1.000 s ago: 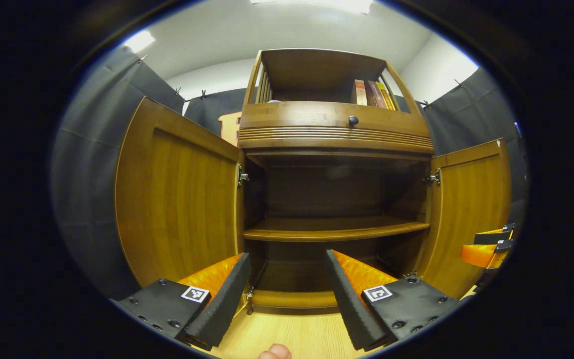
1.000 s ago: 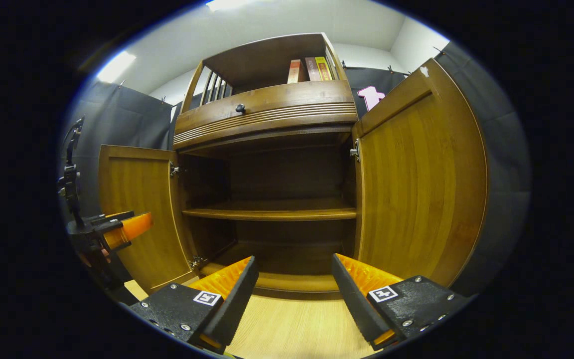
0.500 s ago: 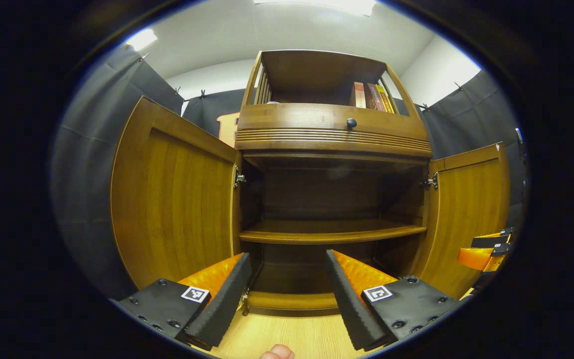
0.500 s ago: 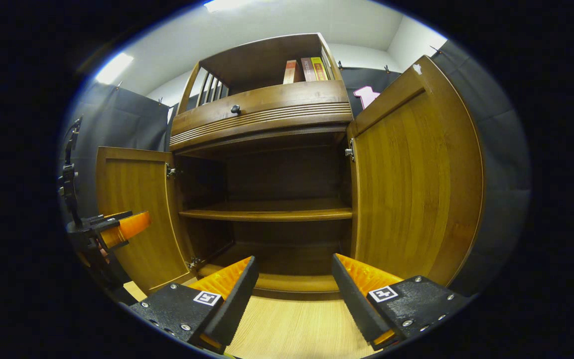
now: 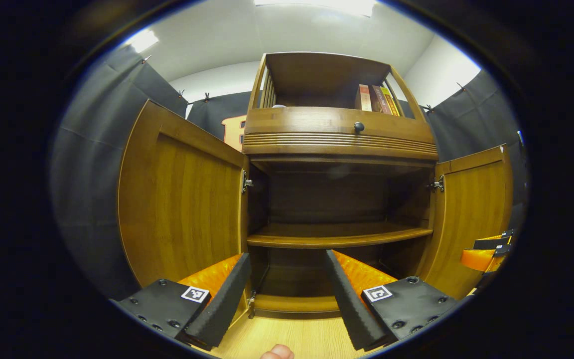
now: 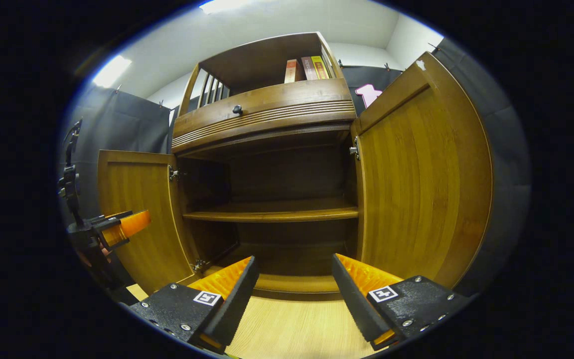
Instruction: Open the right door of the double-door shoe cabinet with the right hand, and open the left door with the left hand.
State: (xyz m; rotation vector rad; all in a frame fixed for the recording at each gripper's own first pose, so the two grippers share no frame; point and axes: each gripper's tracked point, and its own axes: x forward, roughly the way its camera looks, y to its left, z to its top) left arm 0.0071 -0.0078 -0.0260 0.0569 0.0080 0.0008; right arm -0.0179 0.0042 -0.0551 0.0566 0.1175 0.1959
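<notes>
Double-door shoe cabinet: left door and right door are swung wide, its shelf exposed. Left gripper and right gripper: both are held before the cabinet, jaws spread, nothing grasped; the doors are flanking the jaws, untouched.

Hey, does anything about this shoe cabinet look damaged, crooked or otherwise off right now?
Nothing major. Both the left door and right door hang open and straight. One small oddity: a pale spot like a chip at the right door's top outer corner.
</notes>
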